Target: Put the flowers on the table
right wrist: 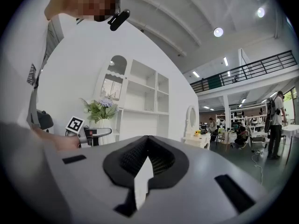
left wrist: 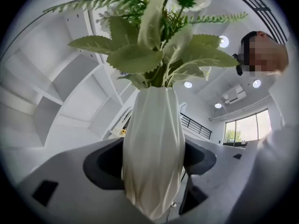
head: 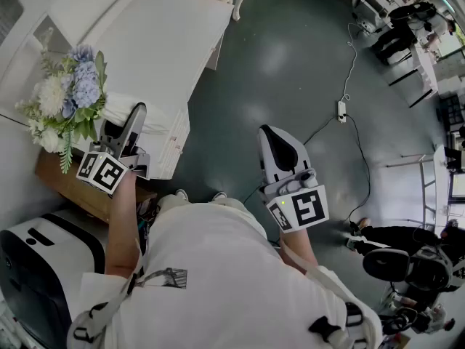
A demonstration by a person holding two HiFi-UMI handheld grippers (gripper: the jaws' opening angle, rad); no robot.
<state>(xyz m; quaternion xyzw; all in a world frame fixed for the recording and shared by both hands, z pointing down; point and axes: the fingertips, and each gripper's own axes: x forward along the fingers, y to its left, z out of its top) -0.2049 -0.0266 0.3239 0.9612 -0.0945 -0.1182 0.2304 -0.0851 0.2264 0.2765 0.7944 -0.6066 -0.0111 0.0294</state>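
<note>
While left gripper (head: 129, 126) clamps the vase (left wrist: 153, 143) beside the shelf (head: 174, 42) edge, closed right gripper (head: 272, 133) overhangs open floor (head: 290, 64).

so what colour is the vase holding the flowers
The vase is white, faintly ridged; best in the left gripper view.

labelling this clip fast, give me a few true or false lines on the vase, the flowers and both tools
1. The left tool grips a white vase. True.
2. The right tool holds a flower stem. False: its jaws are together with nothing between them.
3. The flowers are all red. False: they are white and blue, with green leaves.
4. A white table lies in front of the person. True.
</note>
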